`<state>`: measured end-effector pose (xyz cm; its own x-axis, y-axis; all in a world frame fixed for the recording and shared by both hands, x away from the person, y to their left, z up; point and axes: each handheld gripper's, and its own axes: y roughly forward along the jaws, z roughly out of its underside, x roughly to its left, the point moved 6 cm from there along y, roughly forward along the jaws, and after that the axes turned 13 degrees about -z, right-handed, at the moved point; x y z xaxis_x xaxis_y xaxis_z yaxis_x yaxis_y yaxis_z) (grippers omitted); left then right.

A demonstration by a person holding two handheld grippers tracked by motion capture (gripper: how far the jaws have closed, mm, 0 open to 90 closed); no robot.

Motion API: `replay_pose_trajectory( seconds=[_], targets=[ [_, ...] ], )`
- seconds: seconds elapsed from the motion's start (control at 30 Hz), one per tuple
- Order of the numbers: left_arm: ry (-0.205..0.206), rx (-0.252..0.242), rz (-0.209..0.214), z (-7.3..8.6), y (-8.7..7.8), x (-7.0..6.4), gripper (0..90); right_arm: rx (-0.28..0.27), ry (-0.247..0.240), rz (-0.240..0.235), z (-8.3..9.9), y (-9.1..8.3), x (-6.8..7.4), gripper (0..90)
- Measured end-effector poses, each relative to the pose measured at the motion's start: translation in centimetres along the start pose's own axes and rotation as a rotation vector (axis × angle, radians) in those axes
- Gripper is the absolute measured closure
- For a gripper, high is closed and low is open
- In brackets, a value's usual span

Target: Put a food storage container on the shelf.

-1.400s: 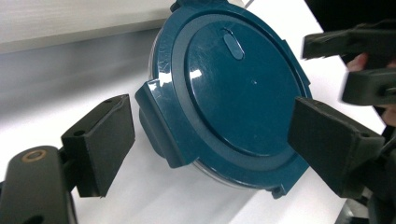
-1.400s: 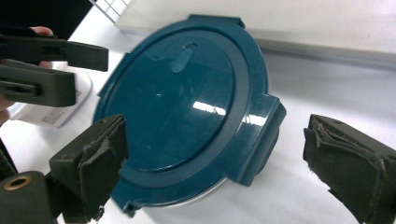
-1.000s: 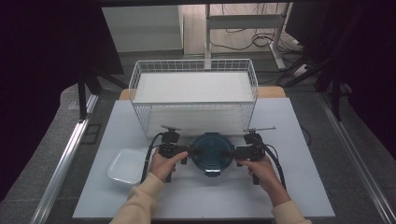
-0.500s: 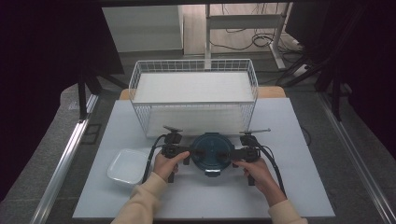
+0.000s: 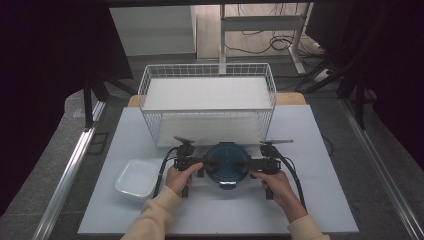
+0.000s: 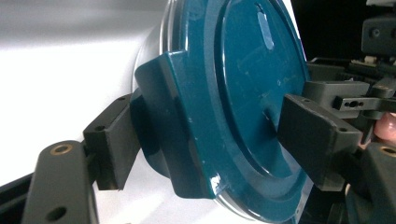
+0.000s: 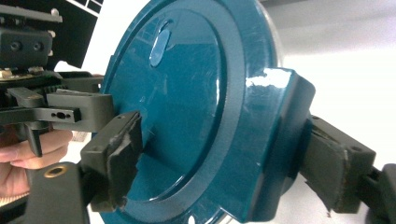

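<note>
Gripping from both sides: left claw [image 5: 202,162] and right claw [image 5: 250,162] each clamp the round teal lid [image 5: 227,161], which sits on a container in the middle of the white tabletop [image 5: 320,200], just in front of the wire basket [image 5: 207,102].

Left gripper view: left claw [image 6: 205,140] clenched on a lid side tab [image 6: 163,116], one jaw under the tab, the other pressed on the lid top [image 6: 252,74]. A clear rim of the container [image 6: 149,60] peeks out under the lid edge.

Right gripper view: right claw [image 7: 224,154] likewise clenched on the opposite tab [image 7: 285,116], one jaw on the lid's top face [image 7: 187,93], the other behind the tab. The other claw's jaw sits across the lid at left, with fingers [image 7: 28,154] behind it.

High view: left hand [image 5: 181,176] and right hand [image 5: 276,185] hold the gripper handles, cream sleeves coming in from the bottom. Cables loop from both grippers. White square dish [image 5: 136,177] sits left of the lid, well apart from it, near the left hand. Basket has a white liner, stands on the far half of the tabletop.
</note>
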<state>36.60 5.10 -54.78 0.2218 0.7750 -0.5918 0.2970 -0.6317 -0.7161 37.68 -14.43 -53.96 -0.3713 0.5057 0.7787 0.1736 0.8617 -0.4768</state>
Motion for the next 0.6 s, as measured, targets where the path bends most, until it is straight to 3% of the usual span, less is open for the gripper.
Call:
replay_pose_trajectory(
  seconds=[0.4, 0.6],
  targets=[
    [0.026, -0.044, -0.014, 0.3, -1.3, -0.8, 33.2, -0.039, 0.038, -0.003, 0.4, -1.1, 0.5, 28.0],
    [0.047, -0.062, -0.016, 0.6, -1.8, -1.0, 35.6, -0.065, 0.019, 0.0, 0.5, -1.7, 1.0, 32.7]
  ],
)
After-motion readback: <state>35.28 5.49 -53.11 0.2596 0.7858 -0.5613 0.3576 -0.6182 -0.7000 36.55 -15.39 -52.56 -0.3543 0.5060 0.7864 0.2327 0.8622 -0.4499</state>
